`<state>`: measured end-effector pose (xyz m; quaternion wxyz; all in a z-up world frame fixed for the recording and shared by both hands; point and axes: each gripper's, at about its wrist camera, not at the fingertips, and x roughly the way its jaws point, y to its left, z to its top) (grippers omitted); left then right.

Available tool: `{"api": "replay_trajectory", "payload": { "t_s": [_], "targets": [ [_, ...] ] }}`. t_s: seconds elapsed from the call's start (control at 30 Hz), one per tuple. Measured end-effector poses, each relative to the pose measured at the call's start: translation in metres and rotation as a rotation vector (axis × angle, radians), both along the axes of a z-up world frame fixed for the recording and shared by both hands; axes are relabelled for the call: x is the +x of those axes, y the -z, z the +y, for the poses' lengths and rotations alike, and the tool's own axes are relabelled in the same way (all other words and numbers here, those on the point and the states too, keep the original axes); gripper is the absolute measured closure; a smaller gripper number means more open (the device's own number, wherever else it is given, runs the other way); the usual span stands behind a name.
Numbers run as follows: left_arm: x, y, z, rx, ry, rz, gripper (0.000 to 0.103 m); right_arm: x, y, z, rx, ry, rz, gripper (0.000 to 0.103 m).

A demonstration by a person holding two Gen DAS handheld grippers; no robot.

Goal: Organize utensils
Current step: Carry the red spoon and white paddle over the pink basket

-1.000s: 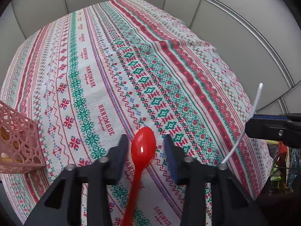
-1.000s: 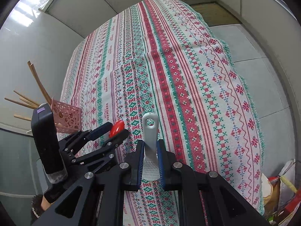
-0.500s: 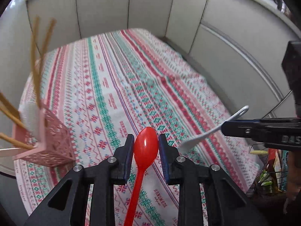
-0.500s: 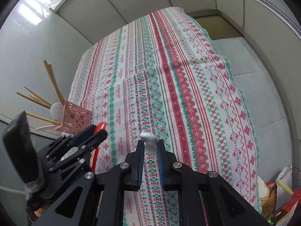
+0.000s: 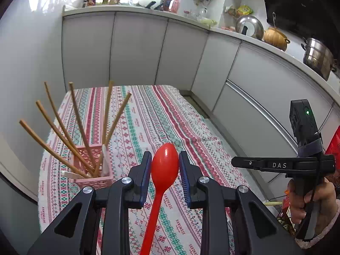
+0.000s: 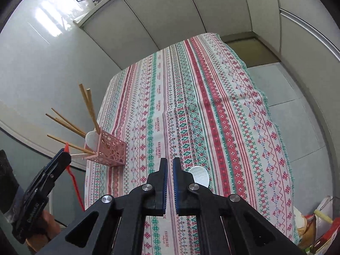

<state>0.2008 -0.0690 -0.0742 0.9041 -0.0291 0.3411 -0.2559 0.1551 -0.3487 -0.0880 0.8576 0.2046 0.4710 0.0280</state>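
My left gripper (image 5: pixel 165 165) is shut on a red plastic spoon (image 5: pixel 163 174), bowl forward, held above the table. A pink lattice holder (image 5: pixel 93 165) with several wooden chopsticks (image 5: pixel 61 131) and a white spoon stands left of it; it also shows in the right wrist view (image 6: pixel 108 148). My right gripper (image 6: pixel 170 165) is nearly closed with a narrow gap. A white spoon (image 6: pixel 199 175) shows just right of its fingers and partly behind them; whether it is gripped or lies on the cloth I cannot tell.
A patterned red, green and white tablecloth (image 6: pixel 201 106) covers the table. White cabinets (image 5: pixel 138 48) run behind and to the right. Pots (image 5: pixel 316 57) stand on the counter. Bags sit on the floor at the lower right (image 6: pixel 318 229).
Both grippers rose and tilted up from the cloth. The left gripper closed on the red spoon and lifted it. The white spoon no longer sticks out between the right fingers.
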Motion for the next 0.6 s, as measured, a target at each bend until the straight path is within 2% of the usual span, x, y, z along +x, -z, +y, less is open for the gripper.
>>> {"api": "replay_trajectory", "payload": {
  "t_s": [0.13, 0.23, 0.27, 0.4, 0.43, 0.47, 0.5, 0.53, 0.6],
  "targets": [
    [-0.001, -0.005, 0.019, -0.023, -0.023, -0.001, 0.075, 0.001, 0.003, -0.006, -0.002, 0.021, 0.009, 0.097],
    [-0.002, -0.005, 0.030, -0.036, -0.035, 0.020, 0.075, 0.010, 0.025, -0.019, -0.026, 0.062, 0.113, 0.089],
    [-0.001, -0.005, 0.031, -0.035, -0.036, 0.024, 0.075, 0.014, 0.036, -0.022, -0.042, 0.059, 0.164, 0.084],
    [0.000, -0.002, 0.032, -0.019, -0.031, 0.037, 0.075, 0.025, 0.076, -0.022, -0.066, 0.011, 0.302, 0.080],
    [0.002, -0.001, 0.032, -0.019, -0.030, 0.043, 0.075, 0.029, 0.085, -0.019, -0.081, -0.008, 0.334, 0.071],
    [0.002, 0.000, 0.032, -0.020, -0.031, 0.047, 0.075, 0.033, 0.094, -0.014, -0.107, -0.026, 0.366, 0.048],
    [0.003, 0.000, 0.030, -0.023, -0.031, 0.051, 0.075, 0.036, 0.099, -0.009, -0.133, -0.039, 0.382, 0.037],
    [0.002, 0.002, 0.030, -0.027, -0.032, 0.053, 0.075, 0.039, 0.103, -0.004, -0.167, -0.053, 0.383, 0.033],
    [0.003, 0.002, 0.030, -0.031, -0.032, 0.054, 0.075, 0.045, 0.106, 0.006, -0.211, -0.074, 0.381, 0.033]
  ]
}}
